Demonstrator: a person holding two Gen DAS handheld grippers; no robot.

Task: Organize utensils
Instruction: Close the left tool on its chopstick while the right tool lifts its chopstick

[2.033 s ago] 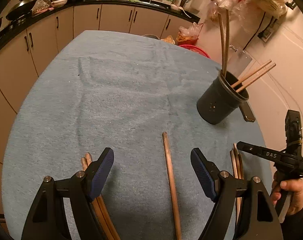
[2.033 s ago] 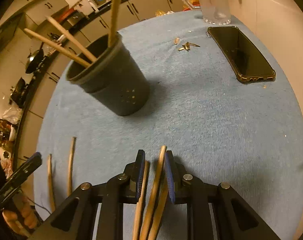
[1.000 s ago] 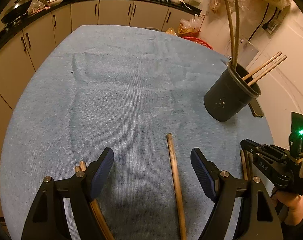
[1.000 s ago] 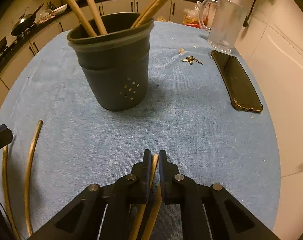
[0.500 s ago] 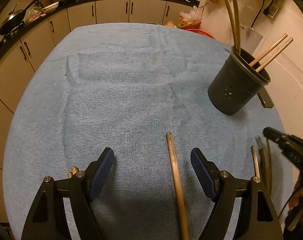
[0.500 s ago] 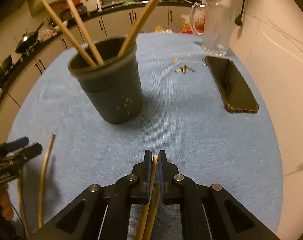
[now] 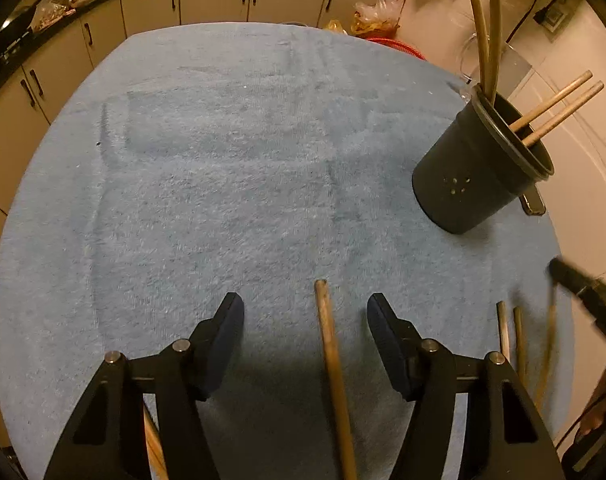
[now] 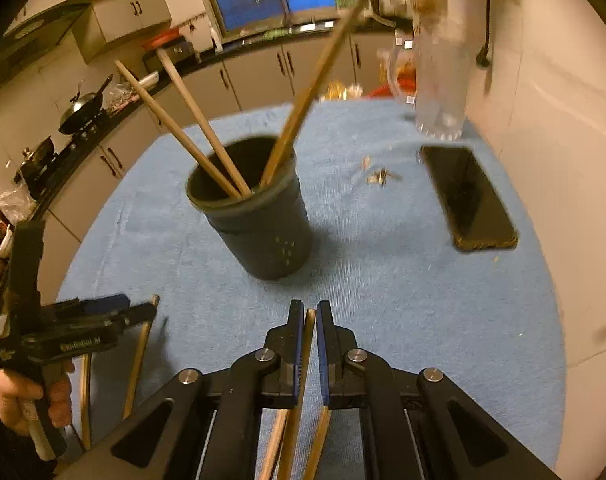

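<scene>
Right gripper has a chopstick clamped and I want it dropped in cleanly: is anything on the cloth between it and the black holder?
Nothing visible does. Between the right gripper, shut on the chopstick, and the black holder lies only bare blue cloth. The phone sits off right.

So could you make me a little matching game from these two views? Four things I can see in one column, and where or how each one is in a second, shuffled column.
Things:
1. dark holder
2. phone
3. left hand-held gripper
4. right hand-held gripper

States:
A. lying flat on the blue cloth near the wall
B. open, one chopstick lying between its fingers
C. standing upright with chopsticks leaning out of it
D. shut on a chopstick

Pairs: 1-C, 2-A, 3-B, 4-D
</scene>
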